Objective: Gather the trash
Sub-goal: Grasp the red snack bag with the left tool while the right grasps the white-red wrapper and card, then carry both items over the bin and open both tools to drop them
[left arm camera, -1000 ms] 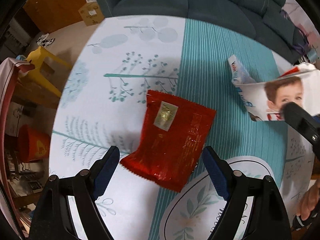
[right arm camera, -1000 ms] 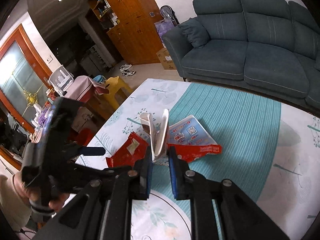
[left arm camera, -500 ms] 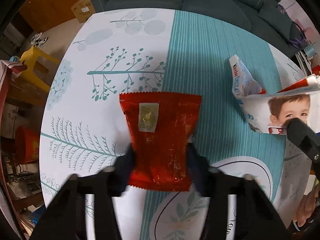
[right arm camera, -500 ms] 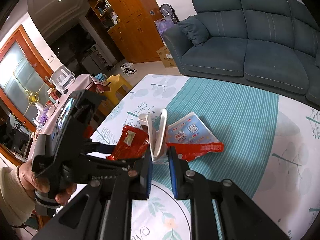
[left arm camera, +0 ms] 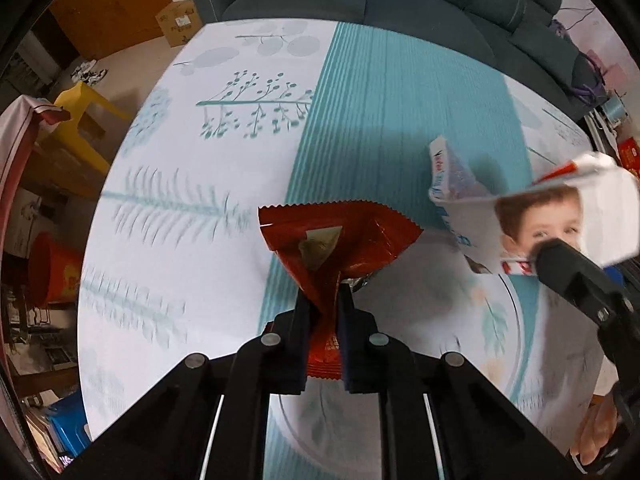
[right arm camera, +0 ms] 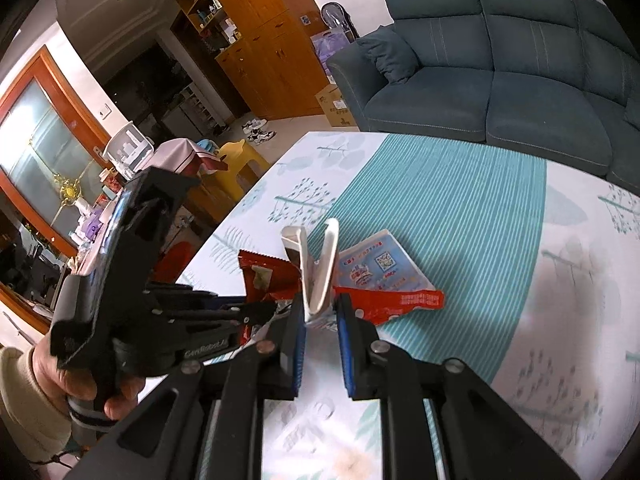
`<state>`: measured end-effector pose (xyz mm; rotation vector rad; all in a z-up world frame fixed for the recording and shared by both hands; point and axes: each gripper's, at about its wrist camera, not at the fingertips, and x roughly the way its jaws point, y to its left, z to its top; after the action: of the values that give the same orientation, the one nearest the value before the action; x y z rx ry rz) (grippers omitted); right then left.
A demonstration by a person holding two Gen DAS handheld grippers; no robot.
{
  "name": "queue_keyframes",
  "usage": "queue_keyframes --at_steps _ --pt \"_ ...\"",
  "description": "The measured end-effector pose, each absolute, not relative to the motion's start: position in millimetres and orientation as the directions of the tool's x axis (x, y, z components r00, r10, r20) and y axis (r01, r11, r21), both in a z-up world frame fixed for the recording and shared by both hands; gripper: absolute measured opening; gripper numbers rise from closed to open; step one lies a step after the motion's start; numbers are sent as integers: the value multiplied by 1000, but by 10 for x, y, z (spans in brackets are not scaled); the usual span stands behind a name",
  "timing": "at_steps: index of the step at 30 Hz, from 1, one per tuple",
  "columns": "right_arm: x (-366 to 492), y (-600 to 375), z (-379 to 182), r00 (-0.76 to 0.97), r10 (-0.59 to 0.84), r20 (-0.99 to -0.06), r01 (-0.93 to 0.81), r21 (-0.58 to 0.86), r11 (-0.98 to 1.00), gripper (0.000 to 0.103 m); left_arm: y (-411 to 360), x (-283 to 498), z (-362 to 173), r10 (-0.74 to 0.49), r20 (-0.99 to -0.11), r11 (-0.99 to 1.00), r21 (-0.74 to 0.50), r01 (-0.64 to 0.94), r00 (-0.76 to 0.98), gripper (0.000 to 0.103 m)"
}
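My left gripper (left arm camera: 324,304) is shut on a red foil snack wrapper (left arm camera: 340,236) and holds it crumpled, lifted off the table. The wrapper also shows in the right wrist view (right arm camera: 264,280). My right gripper (right arm camera: 320,312) is shut on a white box wrapper with a boy's face (left arm camera: 560,224), seen edge-on in its own view (right arm camera: 316,264). The left gripper body (right arm camera: 132,292) sits just left of the right one. Both are above the table with the teal-and-white leaf cloth (left arm camera: 400,120).
A teal sofa (right arm camera: 500,92) stands beyond the table's far edge. A yellow stool (left arm camera: 80,108) and a red bin (left arm camera: 52,268) are on the floor at the left. Wooden cabinets (right arm camera: 256,40) and a cardboard box (right arm camera: 336,106) are further back.
My left gripper has closed on the red wrapper, which lay flat on the table a second ago, and lifted it so it crumples. The right gripper keeps holding the white wrapper.
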<state>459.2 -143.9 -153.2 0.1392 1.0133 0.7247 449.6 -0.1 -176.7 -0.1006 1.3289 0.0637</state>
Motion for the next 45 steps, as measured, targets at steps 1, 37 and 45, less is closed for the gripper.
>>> queue_keyframes --at_steps 1,37,45 --pt "4514 -1453 -1508 319 612 -724 -483 431 762 14 -10 4376 -1702 -13 -968 994 -40 -105 249 9" --pt "179 -667 -1251 274 423 -864 -292 344 892 14 682 203 -1310 -196 -919 981 -185 67 343 9" --pt "-116 -651 -1747 213 378 -901 -279 315 907 14 665 -39 -1925 -225 -925 972 -234 10 306 9"
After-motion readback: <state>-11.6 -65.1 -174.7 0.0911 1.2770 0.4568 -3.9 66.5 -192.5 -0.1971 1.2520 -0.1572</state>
